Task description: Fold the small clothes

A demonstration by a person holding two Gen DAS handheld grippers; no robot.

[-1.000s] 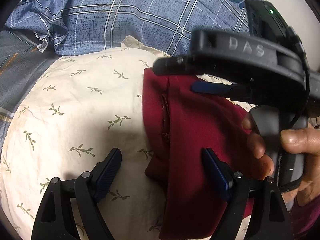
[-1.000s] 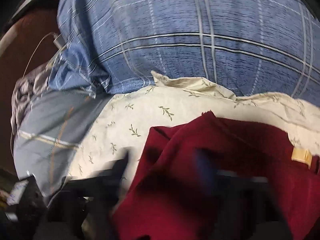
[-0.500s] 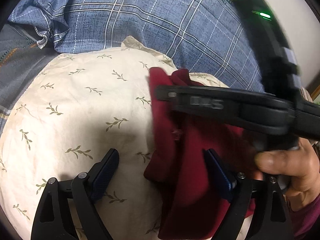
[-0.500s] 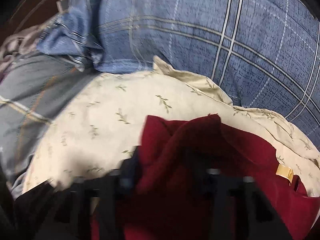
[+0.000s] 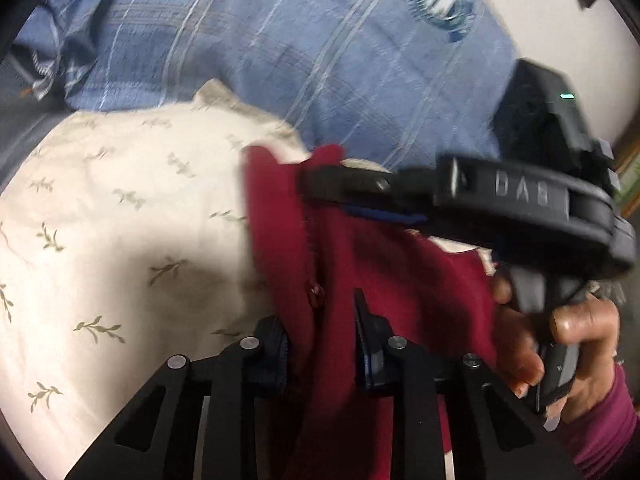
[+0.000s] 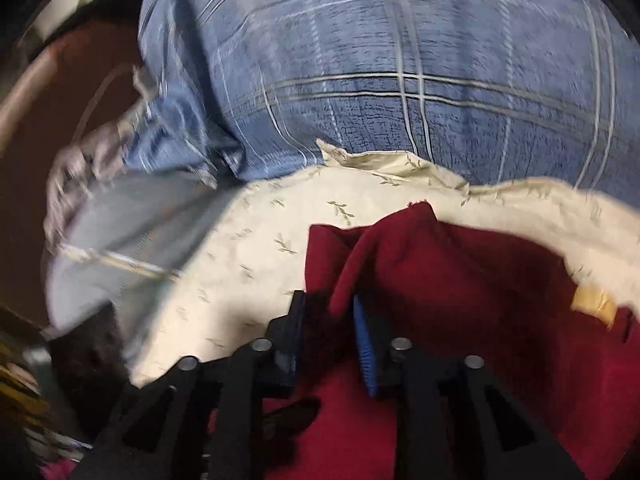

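Note:
A dark red garment [image 5: 384,264] lies on a cream leaf-print pillow [image 5: 120,216]. My left gripper [image 5: 320,332] is shut on the garment's near left edge. In the right wrist view my right gripper [image 6: 326,320] is shut on a raised fold of the same red garment [image 6: 460,280], near its far left corner. In the left wrist view the right gripper [image 5: 360,200] reaches in from the right, its fingers on the garment's far edge. A tan label [image 6: 592,304] shows at the garment's right.
A big blue plaid pillow [image 6: 400,80] stands behind the cream pillow [image 6: 256,248]. Grey-blue bedding [image 6: 120,224] lies at the left. A brown bed frame [image 6: 40,92] and a cable are at the far left. The person's hand [image 5: 560,340] holds the right gripper.
Both grippers have closed on the red garment; the left one was open half a second ago. The right gripper has lifted a fold at the far edge.

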